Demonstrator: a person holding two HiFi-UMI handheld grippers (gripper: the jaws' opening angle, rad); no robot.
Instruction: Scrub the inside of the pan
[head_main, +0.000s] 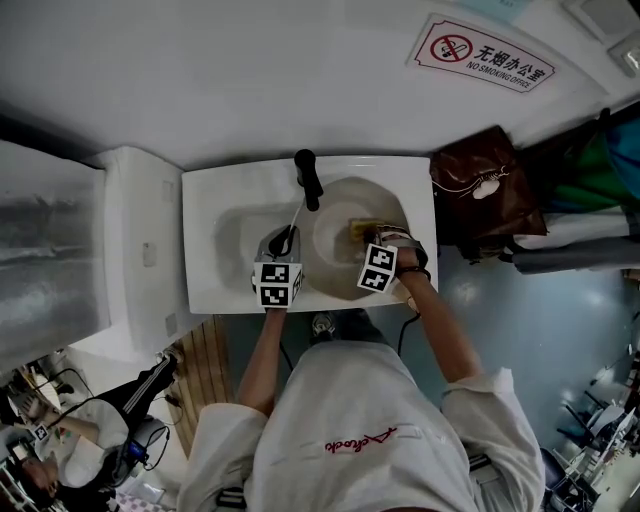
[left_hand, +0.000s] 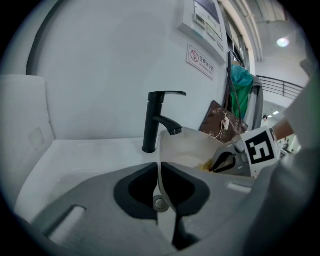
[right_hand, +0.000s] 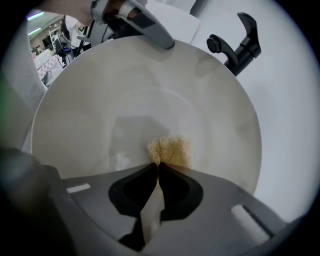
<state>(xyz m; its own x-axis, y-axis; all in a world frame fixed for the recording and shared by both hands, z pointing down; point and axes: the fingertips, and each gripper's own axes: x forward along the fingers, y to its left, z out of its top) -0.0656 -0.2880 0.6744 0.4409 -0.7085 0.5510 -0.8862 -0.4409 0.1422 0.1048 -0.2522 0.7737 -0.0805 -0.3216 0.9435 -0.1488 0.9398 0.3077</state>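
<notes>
A person in a white shirt stands at a white sink, a gripper in each hand. The left gripper, over the sink's front edge, has its jaws pressed together on the pan's thin handle and holds it tilted in the basin. The right gripper points steeply down into the pan, its jaws pinching a yellow scouring sponge whose free end lies against the pale inner surface. The pan fills the right half of the basin, its far rim just below the spout of the black faucet, which stands at the middle of the sink's back edge. Beyond the sink's right edge a brown bag hangs beside the wall. Above it, on the white wall, is a red-bordered no-smoking sign.
</notes>
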